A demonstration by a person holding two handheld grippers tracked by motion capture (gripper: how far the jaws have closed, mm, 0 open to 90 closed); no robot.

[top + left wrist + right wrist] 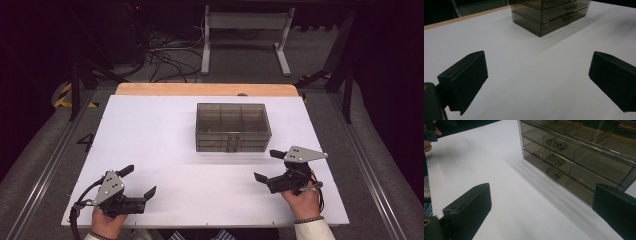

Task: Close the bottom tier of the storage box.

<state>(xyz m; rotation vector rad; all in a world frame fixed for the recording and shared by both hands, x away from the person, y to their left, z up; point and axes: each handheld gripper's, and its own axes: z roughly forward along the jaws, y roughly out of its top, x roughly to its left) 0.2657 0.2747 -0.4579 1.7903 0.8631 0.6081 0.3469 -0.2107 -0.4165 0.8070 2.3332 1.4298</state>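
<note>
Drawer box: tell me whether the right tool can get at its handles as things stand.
Probably yes. The right tool is open and empty, close in front of the smoky drawer box. In the right gripper view, bare white table lies between its jaws and the drawer handles; nothing blocks them.

My tongs are black with grey plates; the drawer box is smoky translucent brown, on a white table edged in pale wood.
</note>
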